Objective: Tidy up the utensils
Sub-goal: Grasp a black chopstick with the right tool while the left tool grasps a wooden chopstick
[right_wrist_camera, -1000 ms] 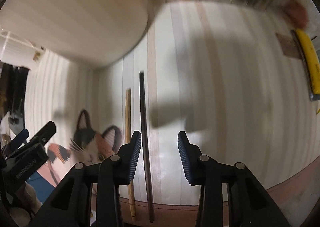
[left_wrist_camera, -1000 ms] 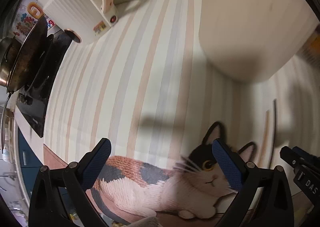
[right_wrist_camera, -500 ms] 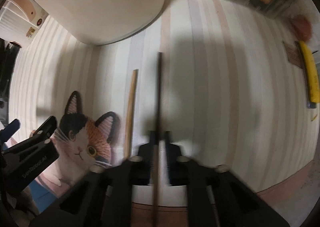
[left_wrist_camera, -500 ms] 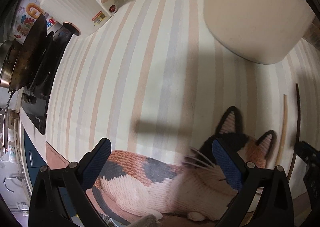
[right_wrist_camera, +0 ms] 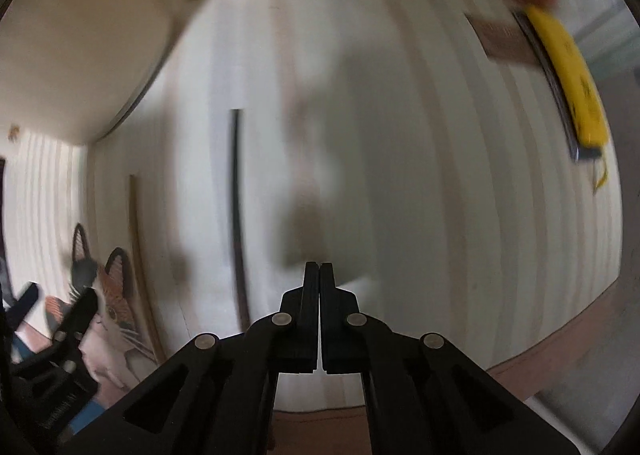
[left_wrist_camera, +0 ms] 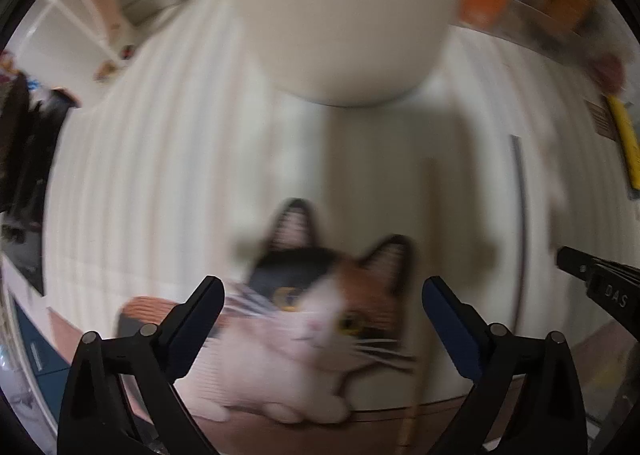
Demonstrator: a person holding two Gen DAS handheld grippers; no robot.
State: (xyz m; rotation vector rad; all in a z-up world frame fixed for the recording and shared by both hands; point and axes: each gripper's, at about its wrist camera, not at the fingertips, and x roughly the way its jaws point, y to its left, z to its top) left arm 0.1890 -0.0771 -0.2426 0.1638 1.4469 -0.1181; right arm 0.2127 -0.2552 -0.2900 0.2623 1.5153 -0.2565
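The striped mat (right_wrist_camera: 400, 175) is looking like matt woven cloth, the dark chopstick (right_wrist_camera: 236, 215) is showing smooth and slightly glossy, the pale chopstick (right_wrist_camera: 138, 247) is reading as matt wood, and the cream container (left_wrist_camera: 340, 15) is appearing smooth.

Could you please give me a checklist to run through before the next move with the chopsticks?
1. Right gripper holds a chopstick: not ok; it is shut with nothing between its fingers.
2. Dark chopstick located: ok; it lies flat on the striped mat, to the left of the right gripper.
3. Wooden chopstick located: ok; it lies beside the cat print, apart from the dark one.
4. Left gripper free: ok; it is open and empty.
5. Cream container ready to receive: cannot tell; only its outer wall shows.
6. Views sharp: not ok; both are blurred.
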